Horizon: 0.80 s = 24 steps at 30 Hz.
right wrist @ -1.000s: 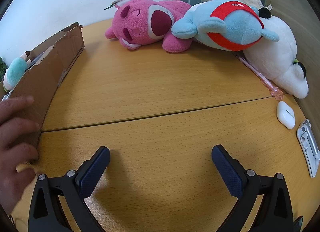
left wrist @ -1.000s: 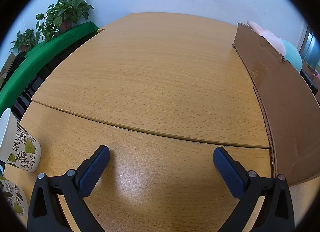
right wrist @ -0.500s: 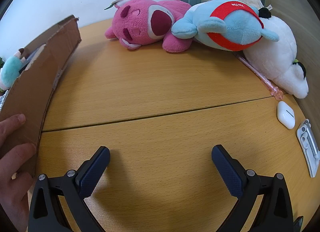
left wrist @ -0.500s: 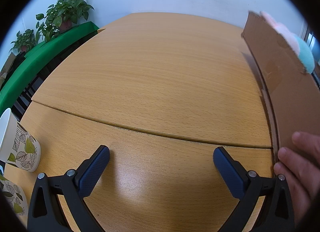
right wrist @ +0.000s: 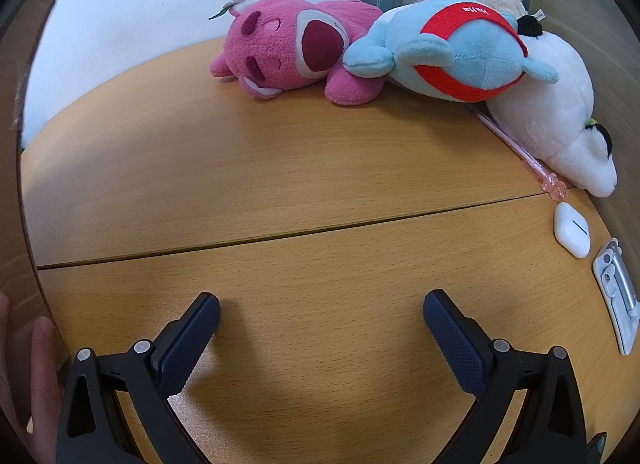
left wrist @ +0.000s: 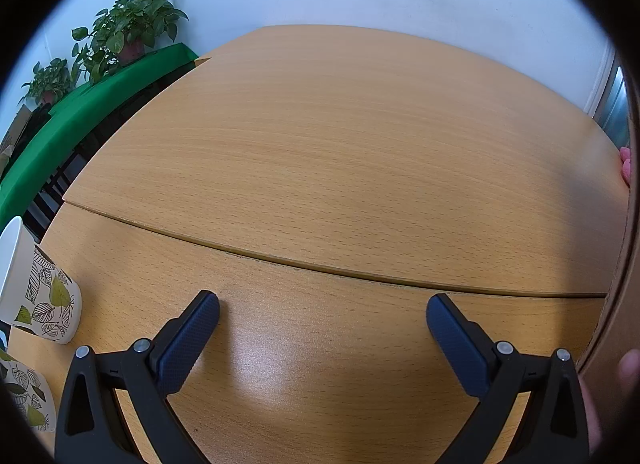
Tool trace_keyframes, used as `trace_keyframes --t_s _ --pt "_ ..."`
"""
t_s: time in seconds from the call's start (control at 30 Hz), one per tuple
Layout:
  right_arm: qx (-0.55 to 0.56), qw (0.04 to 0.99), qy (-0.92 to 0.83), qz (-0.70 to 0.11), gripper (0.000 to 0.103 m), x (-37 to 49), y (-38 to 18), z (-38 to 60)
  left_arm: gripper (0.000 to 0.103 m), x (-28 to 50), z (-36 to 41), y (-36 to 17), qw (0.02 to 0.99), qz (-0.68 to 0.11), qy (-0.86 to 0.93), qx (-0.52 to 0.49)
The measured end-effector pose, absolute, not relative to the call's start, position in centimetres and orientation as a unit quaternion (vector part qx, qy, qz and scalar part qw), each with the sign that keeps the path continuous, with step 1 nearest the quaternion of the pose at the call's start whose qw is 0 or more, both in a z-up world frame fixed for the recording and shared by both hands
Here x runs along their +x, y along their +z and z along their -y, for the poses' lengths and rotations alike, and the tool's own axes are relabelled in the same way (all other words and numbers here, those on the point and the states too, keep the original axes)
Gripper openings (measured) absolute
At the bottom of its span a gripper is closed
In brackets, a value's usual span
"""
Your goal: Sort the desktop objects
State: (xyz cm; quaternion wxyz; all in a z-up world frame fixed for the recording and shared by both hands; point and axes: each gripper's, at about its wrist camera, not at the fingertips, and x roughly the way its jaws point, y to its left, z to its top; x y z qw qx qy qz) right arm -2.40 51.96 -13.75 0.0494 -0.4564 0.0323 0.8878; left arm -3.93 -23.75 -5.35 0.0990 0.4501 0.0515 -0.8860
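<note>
1. Left tool (left wrist: 322,314): both dark-blue padded fingers are spread wide apart with nothing between them. It sits low over the wooden counter (left wrist: 340,151).
2. Right tool (right wrist: 321,312): fingers are likewise spread wide and empty, low over the same counter (right wrist: 248,167).
3. Left-view contents: two leaf-patterned paper cups (left wrist: 40,296) stand at the left edge of the counter. Potted plants (left wrist: 128,29) stand on a green-covered surface (left wrist: 80,115) beyond the counter's far-left edge.
4. Right-view contents, far side of the counter: a pink plush bear (right wrist: 296,49) lies on its side. A blue plush with a red band (right wrist: 460,51) rests against it. A white plush (right wrist: 560,115) lies to the right of the blue one.
5. Right edge of the counter: a pink pen (right wrist: 520,151) lies beside the white plush. A white earbud case (right wrist: 572,229) sits just past the pen tip, and a white clip-like item (right wrist: 618,296) lies nearer the camera.
6. A cardboard sheet (right wrist: 16,183) fills the left margin of the right view, with a bare hand (right wrist: 36,376) against it.
</note>
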Motion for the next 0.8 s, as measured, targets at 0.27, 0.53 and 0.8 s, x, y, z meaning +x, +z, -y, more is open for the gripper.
trace_keyframes --t_s 0.27,0.53,0.8 --pt "-0.457 0.049 0.888 -0.032 0.103 -2.46 -13.52 -52.09 0.103 -3.88 23.74 -5.37 0.099 -0.052 -0.886 0.450" --pt "-0.456 0.050 0.888 -0.031 0.103 -2.48 -13.56 -51.99 0.103 -3.76 23.73 -5.34 0.100 -0.052 -0.886 0.450" --pt "-0.455 0.049 0.888 -0.031 0.103 -2.40 -13.61 -51.98 0.103 -3.76 23.72 -5.35 0.100 -0.052 -0.886 0.449"
